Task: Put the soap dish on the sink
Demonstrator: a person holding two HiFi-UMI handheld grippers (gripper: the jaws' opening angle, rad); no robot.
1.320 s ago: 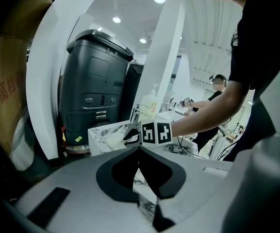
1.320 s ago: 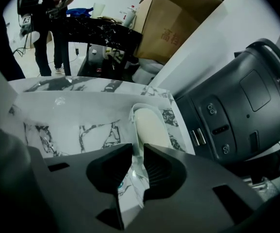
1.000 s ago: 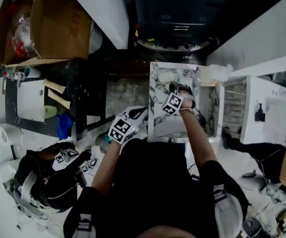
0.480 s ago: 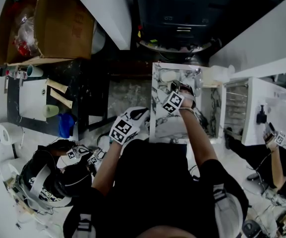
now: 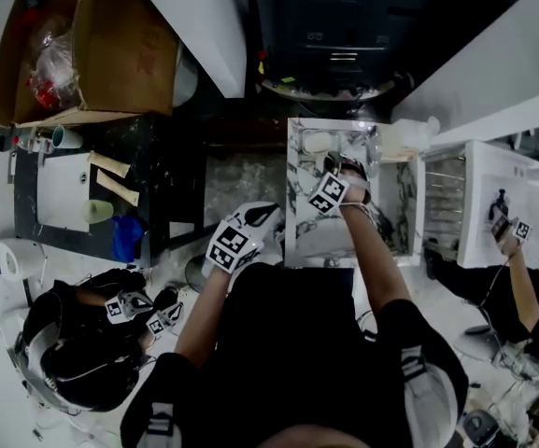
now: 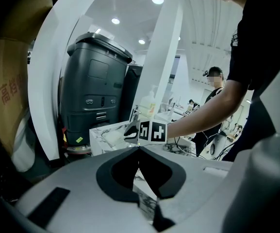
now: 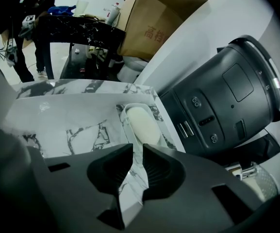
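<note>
White curved wall panels and a tall dark grey plastic machine close off the far side of the work area, with a large brown cardboard box off to the left. Just in front of the machine is the white, grey-veined marble sink top.

The right hand-held gripper hangs over the sink's far end. Its 2 jaws are a slim gap apart with only marble showing between them, which I judge to mean the dish is let go. The left hand-held gripper is pressed together at the tips and empty. It waits beside the sink's near left edge, probably kept clear because it is not needed.

The small white oval soap dish lies flat on the sink top near the far edge, just ahead of the right jaws and apart from them, so the task looks done.

Only the right gripper view shows the pale bar in the dish. From the head view the dish is a faint patch, and marker cubes hide both sets of jaws.
</note>
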